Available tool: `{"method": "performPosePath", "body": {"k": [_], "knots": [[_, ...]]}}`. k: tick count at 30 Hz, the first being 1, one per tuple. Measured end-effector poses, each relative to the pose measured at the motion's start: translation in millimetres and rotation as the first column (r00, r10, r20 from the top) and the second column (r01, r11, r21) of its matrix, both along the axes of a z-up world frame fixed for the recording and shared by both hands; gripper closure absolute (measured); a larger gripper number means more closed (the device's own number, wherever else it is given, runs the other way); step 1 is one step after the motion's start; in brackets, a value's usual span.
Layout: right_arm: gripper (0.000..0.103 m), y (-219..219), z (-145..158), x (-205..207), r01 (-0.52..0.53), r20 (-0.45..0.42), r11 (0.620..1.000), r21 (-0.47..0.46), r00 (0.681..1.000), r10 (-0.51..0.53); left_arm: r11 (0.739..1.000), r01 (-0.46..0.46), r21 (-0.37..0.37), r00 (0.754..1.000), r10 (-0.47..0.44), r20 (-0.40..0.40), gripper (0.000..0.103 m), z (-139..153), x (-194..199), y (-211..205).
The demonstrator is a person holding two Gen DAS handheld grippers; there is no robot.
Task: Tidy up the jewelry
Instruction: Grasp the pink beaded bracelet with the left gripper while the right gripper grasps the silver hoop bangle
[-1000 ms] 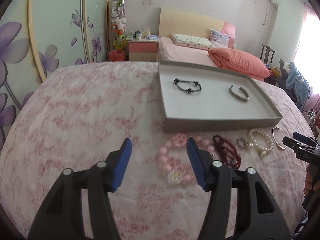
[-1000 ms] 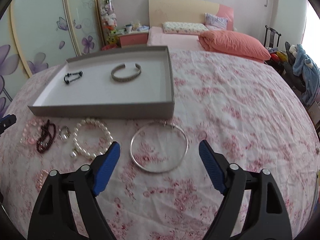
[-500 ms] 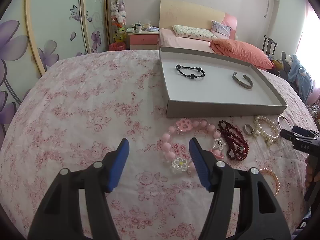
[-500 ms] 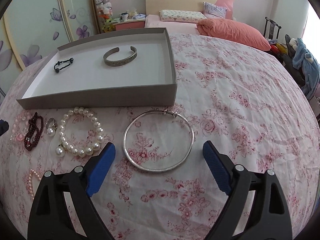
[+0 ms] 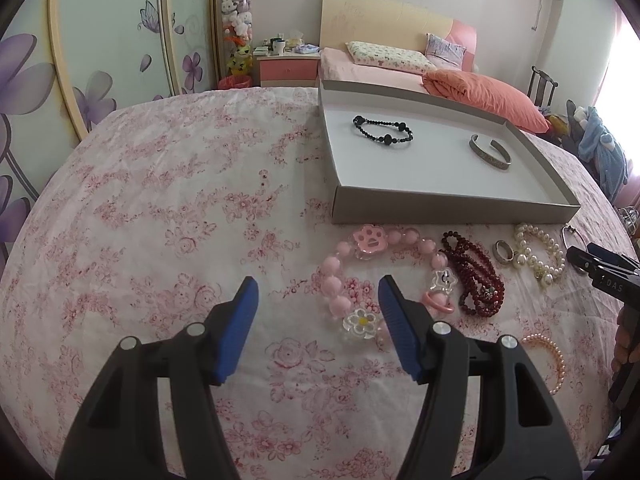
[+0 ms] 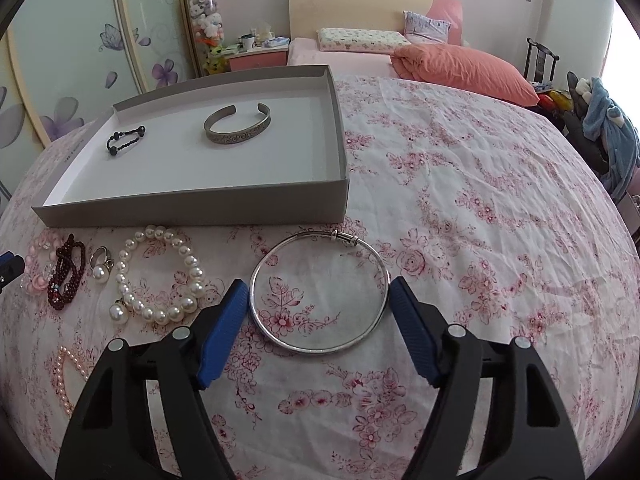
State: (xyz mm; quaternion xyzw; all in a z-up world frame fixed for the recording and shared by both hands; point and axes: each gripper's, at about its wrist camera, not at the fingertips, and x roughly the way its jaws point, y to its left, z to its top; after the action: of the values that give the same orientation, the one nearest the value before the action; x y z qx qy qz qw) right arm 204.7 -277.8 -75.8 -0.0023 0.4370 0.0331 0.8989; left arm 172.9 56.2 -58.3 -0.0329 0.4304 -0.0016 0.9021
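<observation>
A grey tray (image 5: 452, 211) (image 6: 192, 210) on the floral cloth holds a black bead bracelet (image 5: 382, 131) (image 6: 125, 141) and a silver cuff (image 5: 490, 153) (image 6: 237, 124). In front of it lie a pink charm bracelet (image 5: 340, 280), a dark red bead bracelet (image 5: 476, 276) (image 6: 66, 272), a ring (image 5: 504, 251) (image 6: 99, 258), a white pearl bracelet (image 5: 538, 250) (image 6: 160, 274) and a thin silver bangle (image 6: 320, 292). My left gripper (image 5: 318, 300) is open, its right finger at the pink bracelet's inner edge. My right gripper (image 6: 316, 304) is open, its fingers either side of the bangle.
A small pink pearl bracelet (image 5: 554, 360) (image 6: 66, 376) lies near the front edge. Behind the table stand a bed (image 6: 400, 52), a pink nightstand (image 5: 288, 68), wardrobe doors with flowers and a chair with clothes (image 6: 600, 128).
Both grippers have come forward and down toward the cloth. The left has neared the pink charm bracelet; the right now brackets the silver bangle. Both stay open.
</observation>
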Motion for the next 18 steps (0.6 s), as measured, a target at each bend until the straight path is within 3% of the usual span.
{"method": "performPosePath", "body": {"k": [13, 18], "knots": [[0.031, 0, 0, -1, -0.001, 0.0, 1.0, 0.0, 1.0, 0.001, 0.999, 0.025, 0.035, 1.0, -0.025, -0.015, 0.042, -4, 3, -6], [0.031, 0, 0, -1, -0.001, 0.0, 1.0, 0.0, 1.0, 0.001, 0.997, 0.041, 0.061, 0.998, -0.038, -0.044, 0.052, -9, 9, -15]]}}
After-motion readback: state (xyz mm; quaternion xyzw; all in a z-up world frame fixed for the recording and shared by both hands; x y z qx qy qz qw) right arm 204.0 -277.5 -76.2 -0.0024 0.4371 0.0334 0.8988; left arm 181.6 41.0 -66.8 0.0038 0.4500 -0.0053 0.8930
